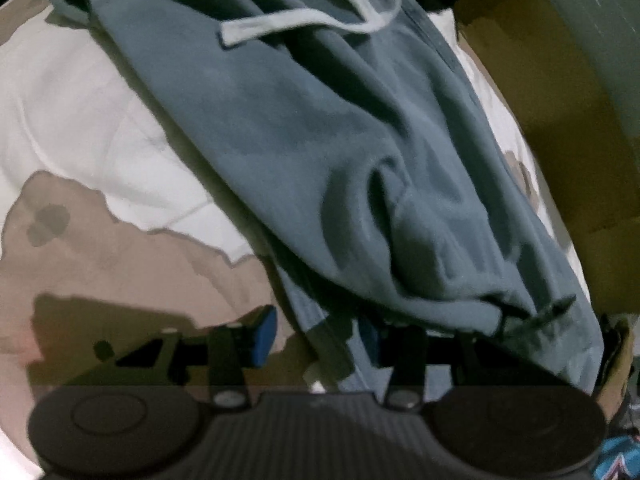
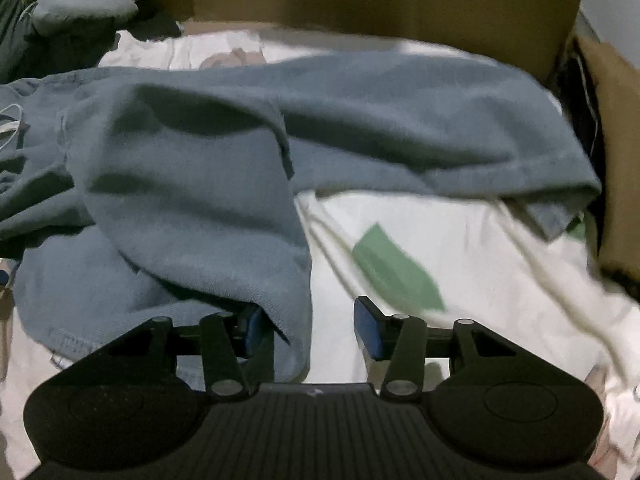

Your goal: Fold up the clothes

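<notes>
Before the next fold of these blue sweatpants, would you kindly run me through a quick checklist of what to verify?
1. Left gripper open: ok, the pads stand apart with cloth draped between them.
2. Right gripper open: ok, wide gap; the left pad sits under the cloth edge.
3. Blue sweatpants lying flat: not ok, they are bunched with deep creases.
4. Drawstring tucked away: not ok, it loops loose on top.
5. White sheet smooth underneath: not ok, it is wrinkled.
6. Firm hold on the hem: cannot tell.
</notes>
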Action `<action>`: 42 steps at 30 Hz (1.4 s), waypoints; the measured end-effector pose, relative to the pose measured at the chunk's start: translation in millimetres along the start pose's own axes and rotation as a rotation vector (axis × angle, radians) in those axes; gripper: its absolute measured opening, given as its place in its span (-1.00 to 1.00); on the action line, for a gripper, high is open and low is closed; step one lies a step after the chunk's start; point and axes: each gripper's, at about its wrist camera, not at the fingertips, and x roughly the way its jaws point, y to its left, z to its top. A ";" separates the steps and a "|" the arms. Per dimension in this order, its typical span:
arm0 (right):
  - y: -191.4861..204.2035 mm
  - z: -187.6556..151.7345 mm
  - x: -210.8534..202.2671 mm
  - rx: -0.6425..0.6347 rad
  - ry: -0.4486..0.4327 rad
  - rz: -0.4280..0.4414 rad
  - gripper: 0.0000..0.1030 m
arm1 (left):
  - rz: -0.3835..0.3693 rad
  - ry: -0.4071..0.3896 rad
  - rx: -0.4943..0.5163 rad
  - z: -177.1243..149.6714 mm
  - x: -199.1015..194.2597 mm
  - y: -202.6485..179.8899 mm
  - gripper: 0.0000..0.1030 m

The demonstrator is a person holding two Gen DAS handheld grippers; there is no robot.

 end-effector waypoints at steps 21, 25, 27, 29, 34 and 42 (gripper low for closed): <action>-66.9 -14.0 -40.6 0.411 -0.076 0.104 -0.85 | -0.078 -0.024 -0.138 1.2 24.6 -9.2 -0.50; -73.2 -36.2 -48.5 0.485 -0.041 0.082 -0.87 | -0.104 0.011 -0.124 -4.6 33.2 -19.8 -0.53; -72.2 -43.9 -52.2 0.507 -0.025 0.071 -0.89 | -0.110 0.007 -0.155 -5.0 35.5 -18.7 -0.53; -71.6 -47.9 -57.7 0.532 -0.017 0.065 -0.90 | -0.124 0.005 -0.203 -4.5 35.8 -12.8 -0.82; -81.0 -57.4 -68.1 0.615 0.003 0.058 -0.94 | -0.096 0.008 -0.159 -12.2 22.6 -26.1 -0.93; -92.0 -52.5 -85.8 0.664 0.008 0.032 -0.96 | -0.040 0.006 -0.051 -29.7 -14.8 -54.6 -0.93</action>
